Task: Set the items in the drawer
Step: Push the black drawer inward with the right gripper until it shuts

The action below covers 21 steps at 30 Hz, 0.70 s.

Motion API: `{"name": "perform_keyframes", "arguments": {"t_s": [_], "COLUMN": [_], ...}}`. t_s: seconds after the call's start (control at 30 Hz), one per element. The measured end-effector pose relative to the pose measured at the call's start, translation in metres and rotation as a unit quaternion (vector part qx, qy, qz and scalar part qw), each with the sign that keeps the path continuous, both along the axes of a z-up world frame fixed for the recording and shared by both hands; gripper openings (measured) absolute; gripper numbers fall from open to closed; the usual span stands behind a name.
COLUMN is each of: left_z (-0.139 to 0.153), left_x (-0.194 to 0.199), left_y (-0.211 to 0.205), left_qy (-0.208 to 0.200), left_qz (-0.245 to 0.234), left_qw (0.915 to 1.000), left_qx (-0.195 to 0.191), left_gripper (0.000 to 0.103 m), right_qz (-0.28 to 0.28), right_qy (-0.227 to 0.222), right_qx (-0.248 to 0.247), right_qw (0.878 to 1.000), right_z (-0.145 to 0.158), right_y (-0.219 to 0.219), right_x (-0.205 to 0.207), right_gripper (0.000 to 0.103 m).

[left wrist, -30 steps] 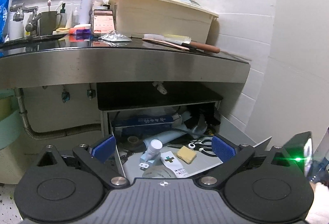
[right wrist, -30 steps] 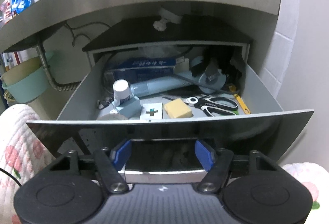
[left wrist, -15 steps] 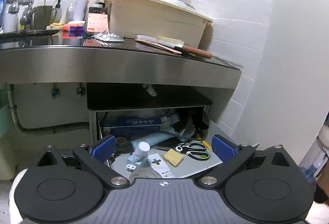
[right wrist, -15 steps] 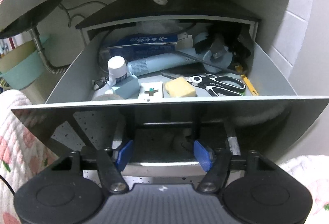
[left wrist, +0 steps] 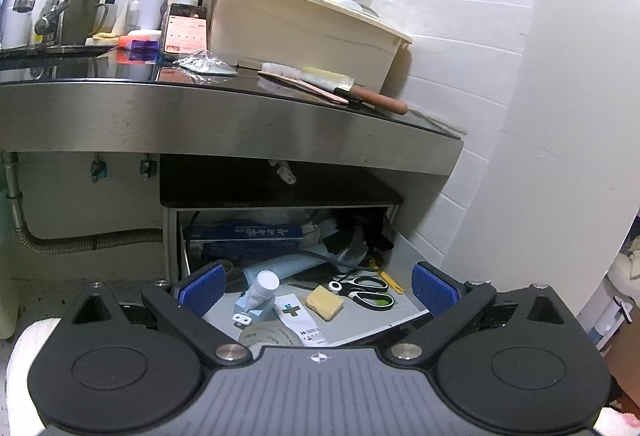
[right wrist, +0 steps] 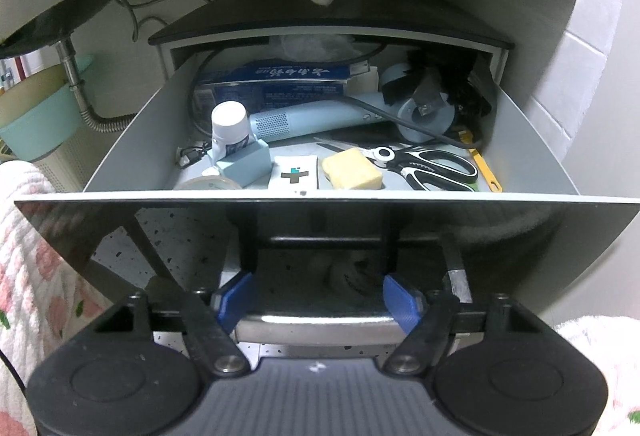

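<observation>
The grey drawer (right wrist: pixel 132 140) under the steel counter stands pulled open, also in the left wrist view (left wrist: pixel 400 248). Inside lie scissors (right wrist: pixel 436 168), a yellow sponge (right wrist: pixel 352 174), a white packet with a cross (right wrist: pixel 294 176), a white-capped bottle (right wrist: pixel 229 124), a blue box and a light blue dryer. My right gripper (right wrist: pixel 318 298) is open, its blue pads astride the chrome handle (right wrist: pixel 316 328) on the dark drawer front (right wrist: pixel 320 220). My left gripper (left wrist: pixel 316 290) is open and empty, in front of the drawer.
On the counter (left wrist: pixel 224 116) lie brushes (left wrist: pixel 332 90), a crumpled wrapper (left wrist: pixel 204 64), a phone, bottles and a cream bin (left wrist: pixel 304 32). A white tiled wall stands at the right. A pipe and a teal basin (right wrist: pixel 44 124) are to the left.
The drawer front has come nearer the right gripper, showing more of the drawer's inside. The left gripper has swung right and risen slightly.
</observation>
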<state>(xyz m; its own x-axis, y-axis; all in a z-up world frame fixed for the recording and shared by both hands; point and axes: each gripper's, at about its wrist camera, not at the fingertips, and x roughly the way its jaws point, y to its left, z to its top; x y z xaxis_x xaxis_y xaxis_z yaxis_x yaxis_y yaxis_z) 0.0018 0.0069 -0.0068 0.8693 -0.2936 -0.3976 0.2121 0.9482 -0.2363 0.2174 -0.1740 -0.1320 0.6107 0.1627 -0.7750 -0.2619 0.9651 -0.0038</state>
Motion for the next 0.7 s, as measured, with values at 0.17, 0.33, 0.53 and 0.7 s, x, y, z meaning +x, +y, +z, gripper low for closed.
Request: {"name": "perform_keyframes", "arguments": {"t_s": [0.17,0.33,0.53,0.7], "left_z": [0.001,0.0,-0.004,-0.004], "left_x": [-0.002,-0.002,0.002,0.0], "left_y": [-0.004,-0.004,-0.003,-0.004], "left_qy": [-0.005,-0.001,0.014,0.014], "left_qz": [-0.003,-0.002,-0.002,-0.004], "left_qw": [1.0,1.0,0.9999,0.9999], "left_qx": [0.005,0.007,0.001,0.004], "left_gripper": [0.101,0.101,0.101,0.101], "right_qz": [0.001,0.002,0.003,0.002], "right_qy": [-0.01,-0.016,-0.016,-0.017], "right_qx": [-0.002,-0.001,-0.002,-0.002], "right_qw": [1.0,1.0,1.0,1.0], "right_z": [-0.003,-0.005,-0.005,-0.007], "right_y": [0.002,0.005,0.011,0.013], "right_x": [0.008,0.019,0.029,0.032], "right_gripper": [0.073,0.073,0.073,0.073]}}
